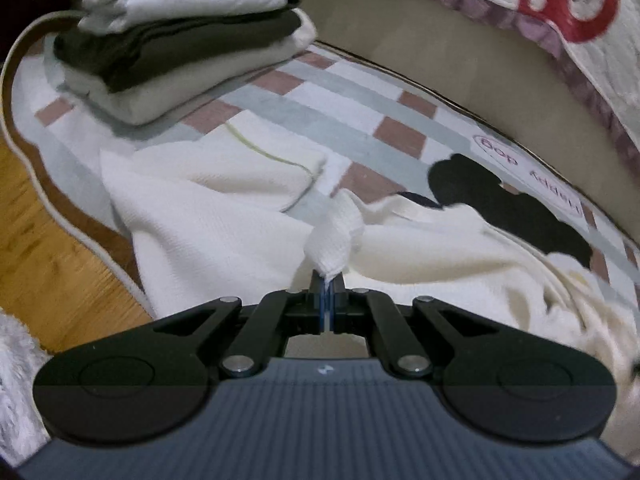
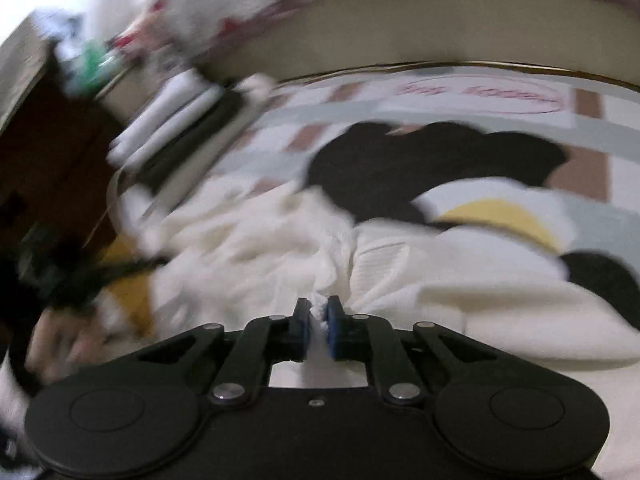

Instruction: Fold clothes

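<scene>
A cream garment [image 1: 224, 216] lies crumpled on a checked mat [image 1: 360, 112], spread from the mat's left edge toward the right, so that its long axis runs roughly crosswise to the left wrist view. One flap is folded over, its edge marked by a thin green seam. A bunched point of the fabric rises toward the camera and ends between the fingers of the left gripper [image 1: 328, 280], whose jaws are pressed together on it. The gripper points forward and slightly downward over the mat, toward the far wall.

In the right wrist view, which is motion-blurred, the same garment [image 2: 460, 276] fills the foreground. The right gripper [image 2: 318, 312] points forward over it; its jaws stand narrowly apart with a tuft of cream fabric pinched between the blue pads [image 2: 334, 328]. A yellow patch [image 2: 504, 216] shows on the mat just beyond the cloth, partly covered by it.

Past the garment a black shape [image 1: 500, 204] is printed on the mat. At the mat's far left corner stands a stack [image 1: 180, 40] of folded clothes, white over dark over cream. Wooden floor [image 1: 48, 272] borders the mat on the left.
</scene>
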Demonstrator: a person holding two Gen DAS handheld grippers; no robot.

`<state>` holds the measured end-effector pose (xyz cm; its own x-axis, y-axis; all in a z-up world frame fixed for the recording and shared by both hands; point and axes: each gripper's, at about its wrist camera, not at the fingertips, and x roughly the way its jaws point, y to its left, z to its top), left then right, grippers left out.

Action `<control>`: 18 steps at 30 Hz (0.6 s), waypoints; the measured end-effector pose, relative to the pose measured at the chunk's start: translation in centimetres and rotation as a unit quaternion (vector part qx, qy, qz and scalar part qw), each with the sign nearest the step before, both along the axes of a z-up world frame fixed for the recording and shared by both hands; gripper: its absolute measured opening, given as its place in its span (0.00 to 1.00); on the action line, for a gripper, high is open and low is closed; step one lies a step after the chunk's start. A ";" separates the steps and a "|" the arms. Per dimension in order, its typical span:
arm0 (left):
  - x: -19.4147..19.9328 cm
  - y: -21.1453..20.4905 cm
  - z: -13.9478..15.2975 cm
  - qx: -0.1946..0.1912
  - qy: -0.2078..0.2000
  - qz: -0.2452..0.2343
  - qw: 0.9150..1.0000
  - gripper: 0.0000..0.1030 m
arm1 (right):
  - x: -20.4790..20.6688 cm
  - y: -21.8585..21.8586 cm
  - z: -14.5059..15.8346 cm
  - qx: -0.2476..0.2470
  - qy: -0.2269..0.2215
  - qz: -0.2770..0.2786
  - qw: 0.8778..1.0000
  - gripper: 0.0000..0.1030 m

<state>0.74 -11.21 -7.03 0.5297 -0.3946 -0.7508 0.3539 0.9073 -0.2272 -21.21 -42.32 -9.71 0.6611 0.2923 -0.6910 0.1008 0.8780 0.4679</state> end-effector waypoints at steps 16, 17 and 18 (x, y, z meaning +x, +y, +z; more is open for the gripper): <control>0.0 -2.0 -1.7 0.044 0.017 -0.027 0.999 0.02 | -2.0 0.3 1.3 -0.033 -0.020 -0.054 0.998 0.40; -0.1 -2.0 -1.6 0.041 0.009 -0.029 0.999 0.02 | -1.7 0.4 1.3 -0.046 -0.023 -0.058 0.997 0.40; -0.2 -2.1 -1.4 0.037 0.001 -0.032 0.999 0.02 | -1.1 0.7 1.1 -0.056 -0.022 -0.056 0.997 0.40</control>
